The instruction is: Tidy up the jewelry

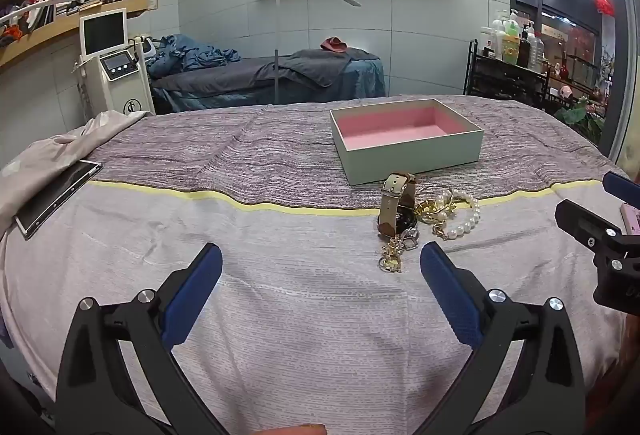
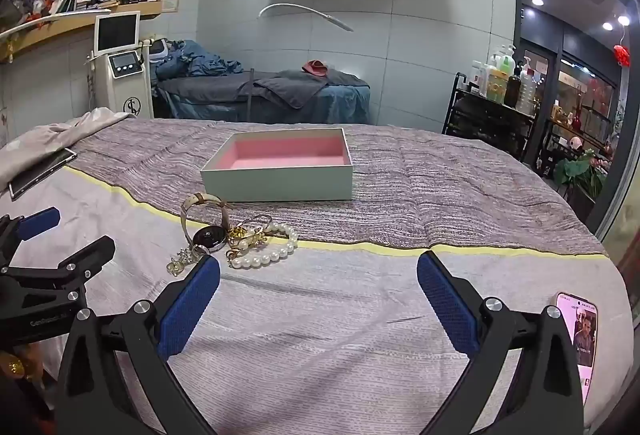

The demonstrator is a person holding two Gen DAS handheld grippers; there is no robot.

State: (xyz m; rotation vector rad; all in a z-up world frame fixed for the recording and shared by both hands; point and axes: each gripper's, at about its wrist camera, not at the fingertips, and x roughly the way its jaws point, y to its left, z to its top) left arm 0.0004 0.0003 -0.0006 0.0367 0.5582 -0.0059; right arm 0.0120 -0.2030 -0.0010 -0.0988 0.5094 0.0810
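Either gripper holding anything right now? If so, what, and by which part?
Nothing is held. The left gripper and right gripper both stand wide open over bare bedspread. The watch and pearl bracelet lie untouched in front of the box.

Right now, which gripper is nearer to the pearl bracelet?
Hard to tell. The pearl bracelet lies between them: ahead-right of the left gripper, ahead-left of the right gripper.

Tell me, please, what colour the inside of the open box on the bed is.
Pink. The box is pale green outside; the lining shows best in the right wrist view.
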